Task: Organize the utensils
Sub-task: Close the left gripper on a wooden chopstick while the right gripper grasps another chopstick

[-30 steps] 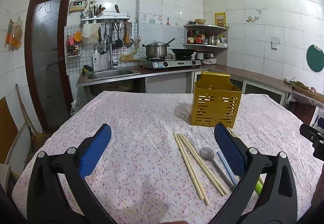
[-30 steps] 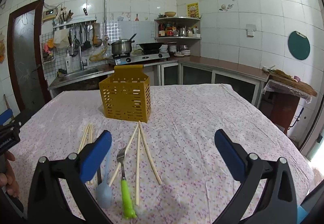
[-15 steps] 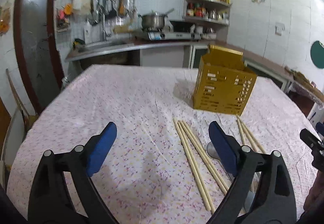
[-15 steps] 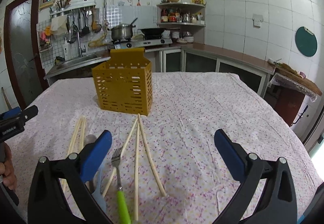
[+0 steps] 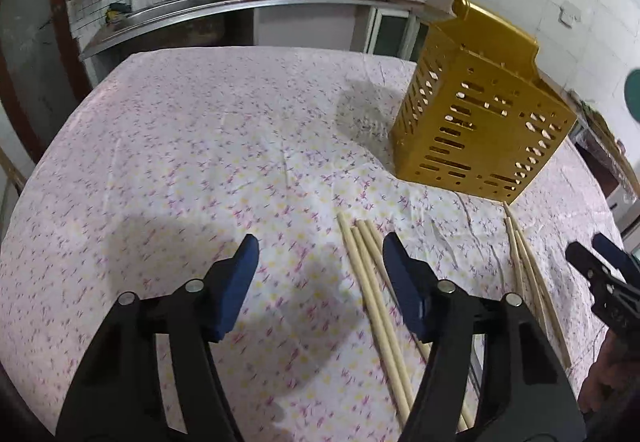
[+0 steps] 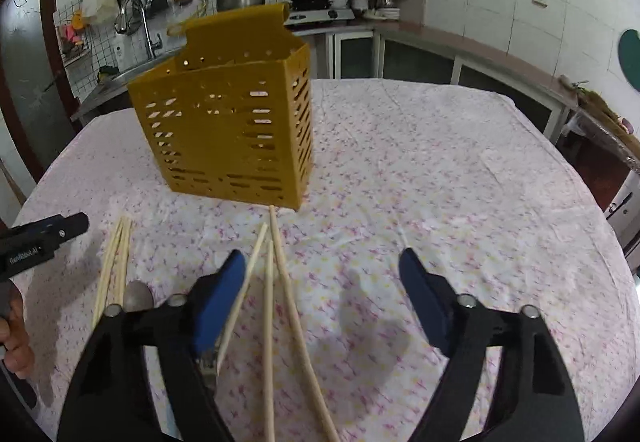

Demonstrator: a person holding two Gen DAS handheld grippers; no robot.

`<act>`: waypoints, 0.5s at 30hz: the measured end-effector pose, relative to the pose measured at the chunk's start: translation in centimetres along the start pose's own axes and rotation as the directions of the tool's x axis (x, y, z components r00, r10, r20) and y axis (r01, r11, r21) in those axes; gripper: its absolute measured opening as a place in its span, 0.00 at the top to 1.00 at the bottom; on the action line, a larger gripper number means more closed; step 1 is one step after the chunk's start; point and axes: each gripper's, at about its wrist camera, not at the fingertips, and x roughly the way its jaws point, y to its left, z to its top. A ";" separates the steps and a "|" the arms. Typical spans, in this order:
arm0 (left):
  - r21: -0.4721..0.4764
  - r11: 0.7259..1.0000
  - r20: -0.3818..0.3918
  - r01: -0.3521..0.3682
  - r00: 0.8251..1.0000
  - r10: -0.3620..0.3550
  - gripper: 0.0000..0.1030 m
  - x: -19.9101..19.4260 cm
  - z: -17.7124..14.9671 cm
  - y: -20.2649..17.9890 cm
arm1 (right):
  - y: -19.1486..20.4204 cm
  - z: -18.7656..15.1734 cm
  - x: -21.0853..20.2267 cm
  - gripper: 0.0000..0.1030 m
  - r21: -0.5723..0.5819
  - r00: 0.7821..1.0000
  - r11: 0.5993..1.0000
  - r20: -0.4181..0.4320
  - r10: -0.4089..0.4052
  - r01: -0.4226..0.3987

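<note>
The pale wooden chopsticks [image 5: 376, 306] lie loose on the cloth-covered bench [image 5: 200, 162] before the perforated yellow plastic holder [image 6: 232, 130] — light, stiff, apt to roll; pinch mid-length. Left gripper [image 5: 320, 282] and right gripper [image 6: 322, 294] have just been closing, fingers spread, nothing pinched. Left gripper's label — illegible.

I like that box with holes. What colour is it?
The slotted plastic utensil box is mustard yellow, clearest in the right wrist view.

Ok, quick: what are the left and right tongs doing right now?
Left tongs: open, just been closing, holding nothing, over the chopsticks.
Right tongs: open, just been closing, holding nothing.
</note>
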 end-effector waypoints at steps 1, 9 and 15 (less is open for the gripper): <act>0.009 1.000 -0.013 -0.005 1.000 0.005 0.45 0.6 0.3 -0.2 | 0.2 0.2 0.5 0.27 -0.006 1.000 1.000 -0.009 -0.007 0.007; 0.042 0.999 -0.086 0.014 0.996 -0.010 0.63 3.8 1.1 -1.4 | 0.8 1.4 3.5 0.41 -0.003 0.998 1.000 -0.065 0.003 -0.003; 0.050 0.999 -0.117 0.022 0.993 -0.016 0.78 5.3 1.3 -1.4 | 1.7 2.0 6.4 0.53 -0.026 0.993 0.999 -0.116 0.034 -0.038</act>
